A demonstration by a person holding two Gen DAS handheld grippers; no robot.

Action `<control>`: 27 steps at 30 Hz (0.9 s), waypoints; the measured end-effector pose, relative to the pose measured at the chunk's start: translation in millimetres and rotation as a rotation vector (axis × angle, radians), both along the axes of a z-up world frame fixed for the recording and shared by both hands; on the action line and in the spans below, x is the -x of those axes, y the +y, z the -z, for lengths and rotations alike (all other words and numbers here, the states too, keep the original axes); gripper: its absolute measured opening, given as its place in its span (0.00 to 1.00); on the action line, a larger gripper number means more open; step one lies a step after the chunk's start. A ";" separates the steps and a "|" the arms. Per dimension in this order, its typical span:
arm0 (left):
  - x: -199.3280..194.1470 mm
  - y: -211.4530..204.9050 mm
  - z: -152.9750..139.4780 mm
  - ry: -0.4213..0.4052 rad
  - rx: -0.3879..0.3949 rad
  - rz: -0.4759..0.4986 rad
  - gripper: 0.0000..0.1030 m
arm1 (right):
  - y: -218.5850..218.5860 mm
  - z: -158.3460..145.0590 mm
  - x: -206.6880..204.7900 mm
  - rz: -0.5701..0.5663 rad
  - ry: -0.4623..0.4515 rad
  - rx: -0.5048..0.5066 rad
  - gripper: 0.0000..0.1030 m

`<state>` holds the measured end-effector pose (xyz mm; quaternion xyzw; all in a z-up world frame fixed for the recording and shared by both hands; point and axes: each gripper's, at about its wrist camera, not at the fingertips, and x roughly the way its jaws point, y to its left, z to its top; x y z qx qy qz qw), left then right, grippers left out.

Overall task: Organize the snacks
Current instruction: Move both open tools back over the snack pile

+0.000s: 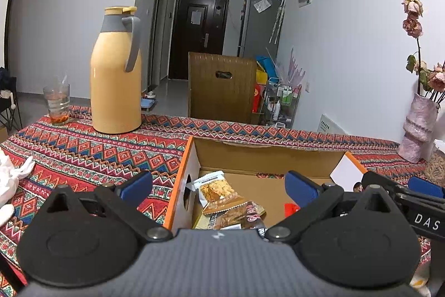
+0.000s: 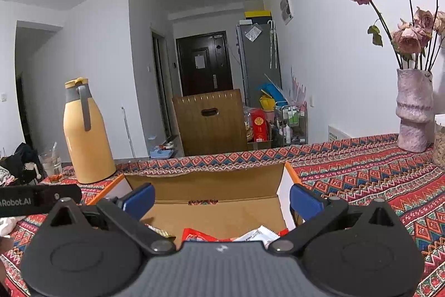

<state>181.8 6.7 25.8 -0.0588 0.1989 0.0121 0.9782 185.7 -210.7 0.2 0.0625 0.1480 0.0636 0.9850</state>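
An open cardboard box (image 1: 250, 155) with orange edges sits on the patterned tablecloth. In it lie a clear cracker packet (image 1: 214, 189), a brown snack packet (image 1: 236, 215) and a red packet (image 1: 292, 209). My left gripper (image 1: 219, 185) is open and empty above the box's left part. In the right wrist view the box (image 2: 211, 181) holds a red packet (image 2: 200, 235) and a white packet (image 2: 258, 234) at its near side. My right gripper (image 2: 222, 198) is open and empty above the box. The right gripper's body (image 1: 417, 202) shows at the right of the left wrist view.
A yellow thermos jug (image 1: 116, 74) and a glass of tea (image 1: 57, 105) stand at the table's far left. A pink vase of dried roses (image 2: 413, 110) and a jar (image 2: 439, 141) stand far right. A white cloth (image 1: 11, 174) lies left. A wooden chair (image 1: 222, 85) is behind the table.
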 end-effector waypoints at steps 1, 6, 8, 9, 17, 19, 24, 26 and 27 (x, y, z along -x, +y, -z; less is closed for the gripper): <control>1.5 -1.0 -2.6 -0.001 -0.006 -0.008 1.00 | -0.3 -2.3 1.2 -0.002 -0.003 -0.004 1.00; 14.8 -0.5 -17.5 -0.025 -0.007 -0.018 1.00 | -2.7 -17.0 10.4 -0.013 -0.023 -0.037 1.00; 21.7 -0.7 -22.5 -0.030 -0.010 -0.024 1.00 | -3.7 -23.1 17.0 -0.015 -0.035 -0.044 1.00; 26.4 -0.9 -24.6 -0.034 -0.009 -0.023 1.00 | -4.6 -25.5 20.3 -0.016 -0.039 -0.047 1.00; 67.9 -5.3 -33.9 -0.064 -0.038 -0.008 1.00 | -10.2 -34.1 58.8 -0.039 -0.048 -0.064 1.00; 79.6 -6.0 -33.7 -0.065 -0.041 -0.005 1.00 | -10.8 -34.3 70.3 -0.044 -0.048 -0.062 1.00; 108.0 -4.9 -27.6 -0.048 -0.045 0.008 1.00 | -11.7 -28.3 101.1 -0.057 -0.039 -0.052 1.00; 117.6 -4.1 -24.8 -0.045 -0.051 0.011 1.00 | -11.8 -23.1 113.0 -0.065 -0.029 -0.046 1.00; 121.8 -3.1 -23.2 -0.042 -0.053 0.013 1.00 | -11.9 -20.7 118.1 -0.069 -0.025 -0.044 1.00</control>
